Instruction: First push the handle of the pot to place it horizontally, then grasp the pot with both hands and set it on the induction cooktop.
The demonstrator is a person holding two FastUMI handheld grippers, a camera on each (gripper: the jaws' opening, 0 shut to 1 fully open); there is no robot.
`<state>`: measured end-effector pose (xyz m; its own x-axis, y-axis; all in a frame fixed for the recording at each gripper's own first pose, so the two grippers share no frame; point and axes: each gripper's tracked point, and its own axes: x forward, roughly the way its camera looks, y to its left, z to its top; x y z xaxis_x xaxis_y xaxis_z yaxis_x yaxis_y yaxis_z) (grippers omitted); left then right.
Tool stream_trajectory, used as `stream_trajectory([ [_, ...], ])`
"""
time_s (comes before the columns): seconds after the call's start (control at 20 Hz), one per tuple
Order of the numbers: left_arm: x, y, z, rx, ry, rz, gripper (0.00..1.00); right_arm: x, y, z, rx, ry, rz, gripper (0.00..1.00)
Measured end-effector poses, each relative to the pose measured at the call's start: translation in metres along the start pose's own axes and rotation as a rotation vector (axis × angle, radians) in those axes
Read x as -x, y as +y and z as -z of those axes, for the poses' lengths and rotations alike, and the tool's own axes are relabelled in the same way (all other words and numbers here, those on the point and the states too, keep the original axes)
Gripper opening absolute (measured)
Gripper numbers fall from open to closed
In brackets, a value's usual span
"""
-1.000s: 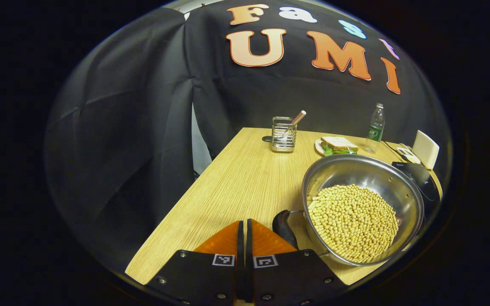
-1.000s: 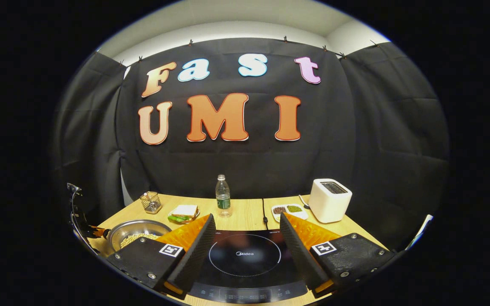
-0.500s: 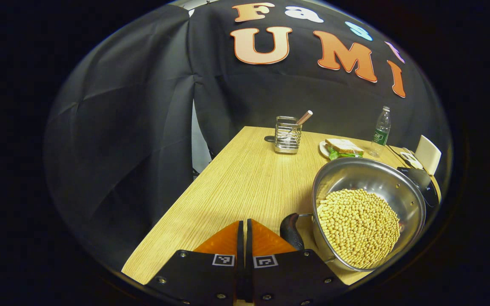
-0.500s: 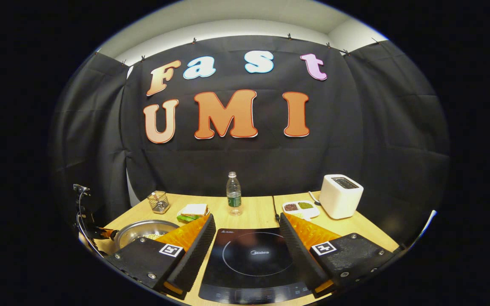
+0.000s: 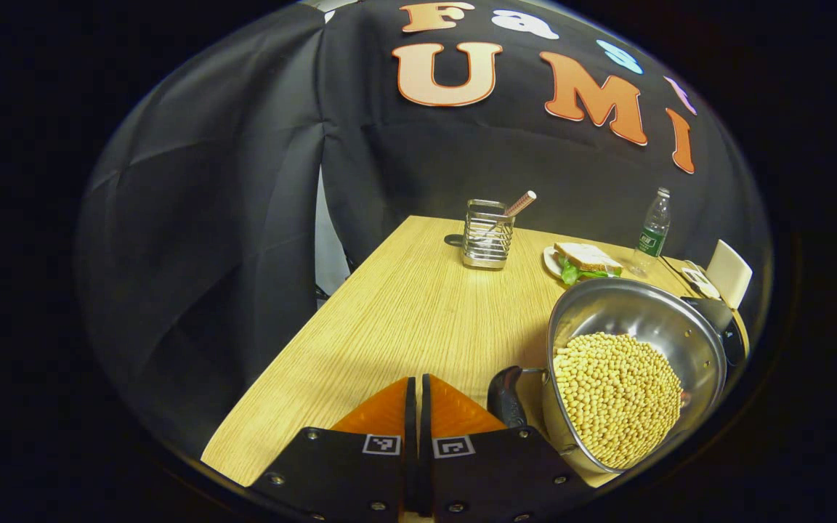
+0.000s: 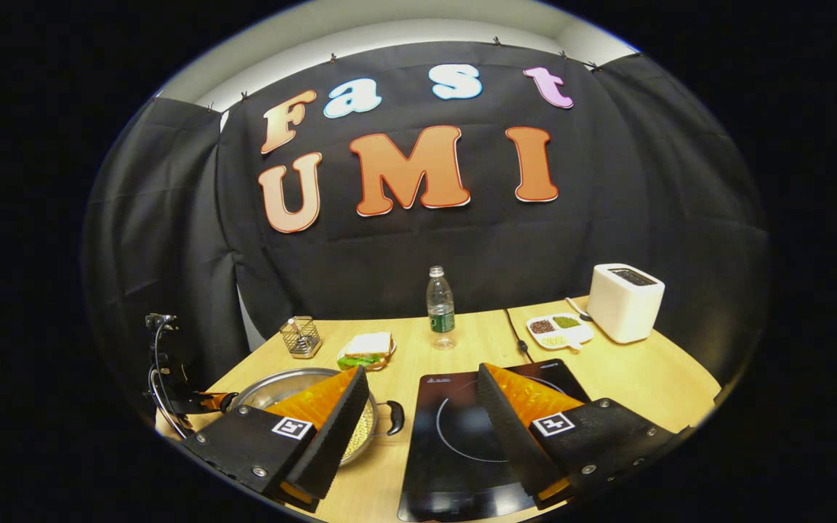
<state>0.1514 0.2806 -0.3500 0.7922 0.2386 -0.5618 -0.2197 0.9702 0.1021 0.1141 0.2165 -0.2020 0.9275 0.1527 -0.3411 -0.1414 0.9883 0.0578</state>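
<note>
The steel pot [image 5: 636, 319], filled with soybeans, stands on the wooden table [image 5: 404, 319] at the right of the left gripper view. Its near black handle [image 5: 506, 386] lies just right of my left gripper [image 5: 418, 379], which is shut with nothing between its fingers. In the right gripper view the pot [image 6: 267, 388] sits left of the black induction cooktop [image 6: 455, 436], with its right handle [image 6: 394, 418] pointing at the cooktop. My right gripper [image 6: 422, 378] is open above the gap between pot and cooktop. The left gripper [image 6: 216, 399] shows beside the pot's left side.
A wire utensil holder [image 5: 486, 234], a sandwich on a plate [image 5: 585, 259] and a water bottle [image 5: 653, 225] stand along the back. A white toaster [image 6: 625, 312], a small divided dish [image 6: 559, 328] and the cooktop's cable [image 6: 514, 334] sit at the back right.
The right gripper view has swung left and risen, bringing the pot and its right handle into sight. The left gripper stays shut and has drifted slightly left of the pot.
</note>
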Motion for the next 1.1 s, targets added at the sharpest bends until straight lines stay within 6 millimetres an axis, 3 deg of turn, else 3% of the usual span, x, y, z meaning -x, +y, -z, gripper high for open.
stream_trajectory([
  [0.3, 0.028, -0.023, -0.027, 0.012, -0.081, 0.070, 0.02, -0.040, 0.035, 0.037, 0.059, 0.070, -0.008, 0.95],
  [0.35, 0.033, -0.034, -0.030, 0.023, -0.088, 0.103, 0.10, -0.047, 0.039, 0.046, 0.066, 0.088, -0.009, 0.95],
  [0.4, 0.038, -0.044, -0.031, 0.034, -0.089, 0.132, 0.12, -0.055, 0.042, 0.053, 0.073, 0.103, -0.013, 0.94],
  [0.5, 0.036, -0.056, -0.027, 0.029, -0.080, 0.150, 0.41, -0.070, 0.046, 0.070, 0.102, 0.146, -0.013, 0.95],
  [0.6, 0.032, -0.056, -0.019, 0.006, -0.052, 0.130, 0.82, -0.084, 0.046, 0.089, 0.132, 0.199, -0.001, 0.95],
  [0.85, 0.020, -0.056, 0.007, 0.040, 0.042, 0.151, 0.86, -0.108, 0.044, 0.130, 0.177, 0.307, 0.027, 0.95],
  [1.1, 0.016, -0.062, 0.010, 0.032, 0.056, 0.175, 0.86, -0.117, 0.046, 0.146, 0.158, 0.367, 0.019, 0.95],
])
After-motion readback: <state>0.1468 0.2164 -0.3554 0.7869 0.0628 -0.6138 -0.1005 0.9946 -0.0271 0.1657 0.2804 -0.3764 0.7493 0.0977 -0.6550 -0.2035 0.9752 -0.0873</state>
